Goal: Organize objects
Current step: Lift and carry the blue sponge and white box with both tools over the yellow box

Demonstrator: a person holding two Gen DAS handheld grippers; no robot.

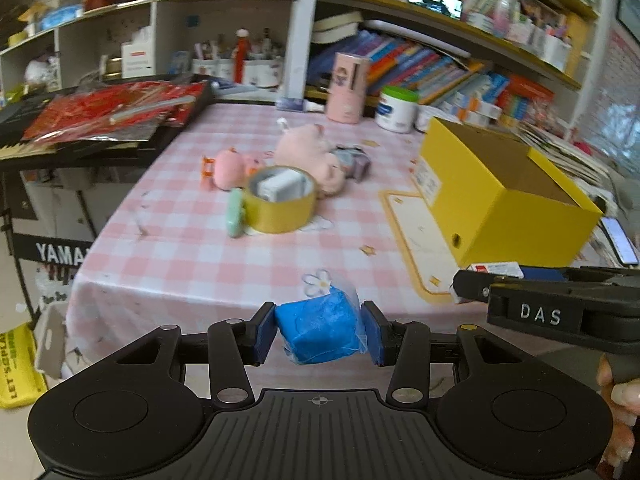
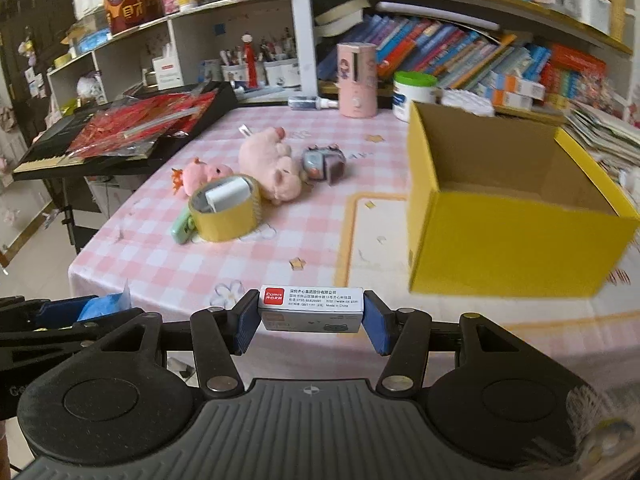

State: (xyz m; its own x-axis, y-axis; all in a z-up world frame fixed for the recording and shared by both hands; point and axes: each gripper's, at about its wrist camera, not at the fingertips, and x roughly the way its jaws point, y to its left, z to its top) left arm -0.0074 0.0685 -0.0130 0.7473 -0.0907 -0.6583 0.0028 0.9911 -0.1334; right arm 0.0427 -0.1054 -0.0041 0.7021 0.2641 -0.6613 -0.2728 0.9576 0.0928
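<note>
My left gripper [image 1: 320, 330] is shut on a blue block in clear wrap [image 1: 318, 330], held off the near edge of the table. My right gripper [image 2: 311, 316] is shut on a small white box with a red label [image 2: 312, 308]; it shows at the right of the left wrist view [image 1: 494, 269]. An open, empty yellow box [image 2: 512, 240] stands on the table's right side [image 1: 496, 200]. On the pink checked cloth lie a yellow tape roll [image 2: 226, 212] with a white item inside, a green item [image 2: 182, 226], pink plush toys [image 2: 272, 164] and a small grey-purple toy [image 2: 324, 162].
A keyboard piled with red packets [image 2: 132, 124] stands left of the table. A pink cylinder [image 2: 357, 80] and a white green-lidded jar [image 2: 412, 94] stand at the back edge. Crowded bookshelves [image 2: 460, 52] rise behind. A phone [image 1: 620, 240] lies by the yellow box.
</note>
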